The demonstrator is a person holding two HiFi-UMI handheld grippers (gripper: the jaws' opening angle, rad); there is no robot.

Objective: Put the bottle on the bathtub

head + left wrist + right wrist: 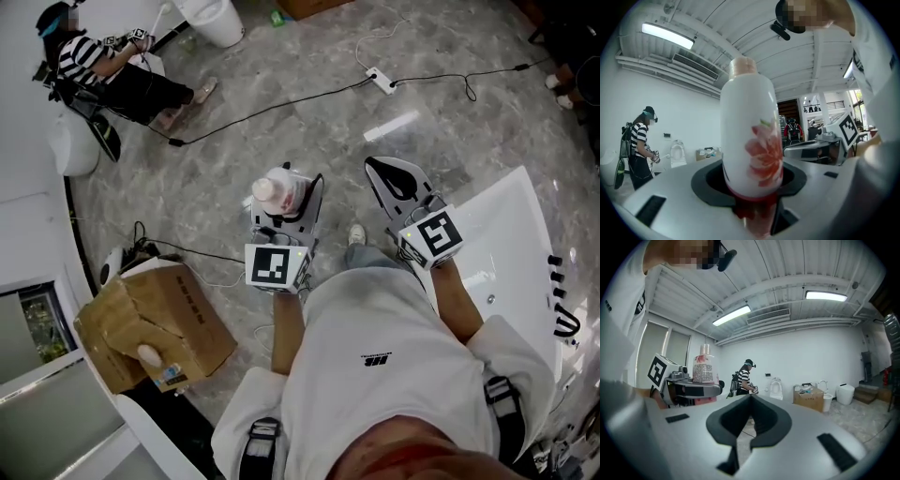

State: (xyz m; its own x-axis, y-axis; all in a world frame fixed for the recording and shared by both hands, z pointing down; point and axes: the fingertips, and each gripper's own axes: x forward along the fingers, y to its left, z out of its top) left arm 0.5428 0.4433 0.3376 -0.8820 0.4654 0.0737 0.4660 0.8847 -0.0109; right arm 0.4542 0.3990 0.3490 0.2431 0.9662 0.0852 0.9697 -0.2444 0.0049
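Jaws of the left hand-held gripper press on the bottle and hold it upright: a smooth, glossy white cylinder with rounded shoulders, a pink flower print and a pale pink cap. It hangs above the grey, veined marble floor, near the bathtub but apart from it. The bathtub is a glossy white tub with a curved rim. The right hand-held gripper is empty, its matte black pads closed tip to tip into a point. A creased brown cardboard box sits at the left, and a thin black cable snakes over the floor.
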